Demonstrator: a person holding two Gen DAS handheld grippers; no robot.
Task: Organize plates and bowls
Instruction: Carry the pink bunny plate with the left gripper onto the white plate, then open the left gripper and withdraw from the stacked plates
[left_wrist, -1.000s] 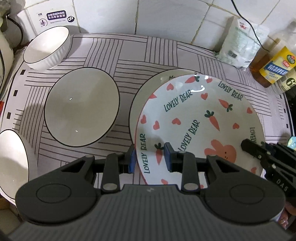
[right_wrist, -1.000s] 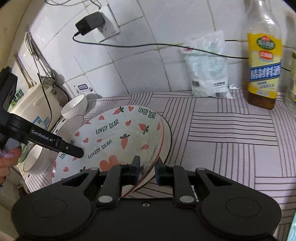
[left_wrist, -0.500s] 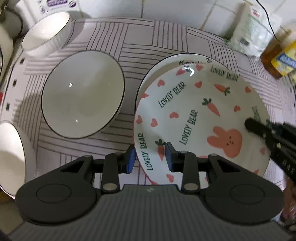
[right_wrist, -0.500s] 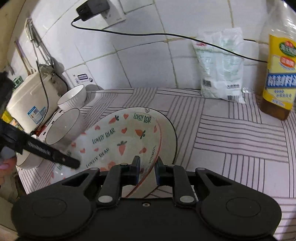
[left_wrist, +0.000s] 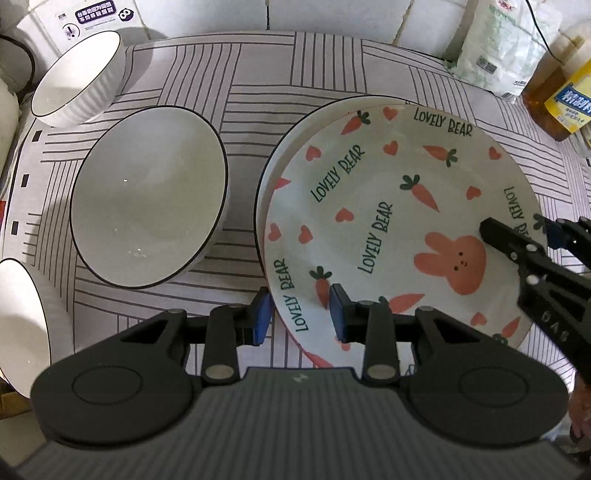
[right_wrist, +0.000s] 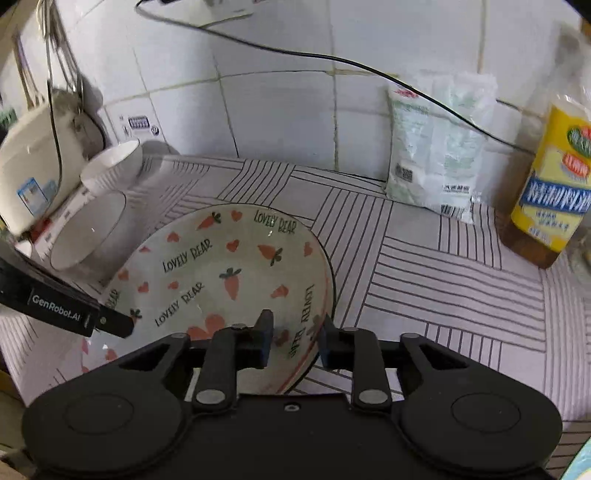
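The carrot-and-bunny "LOVELY BEAR" plate lies on top of a white black-rimmed plate on the striped cloth. My left gripper straddles the plate's near-left rim with its jaws apart, not clamped. My right gripper straddles the opposite rim, also with jaws apart; the plate shows there too. The right gripper also shows in the left wrist view. A wide black-rimmed bowl sits left of the plates, a ribbed white bowl behind it, another bowl at the left edge.
A white plastic bag and a yellow-labelled bottle stand against the tiled wall at the right. A cream appliance stands at the far left. A black cable runs across the wall.
The bear plate has come down from a tilted, lifted pose to rest on the lower plate. Both grippers' jaws have widened around its rim.
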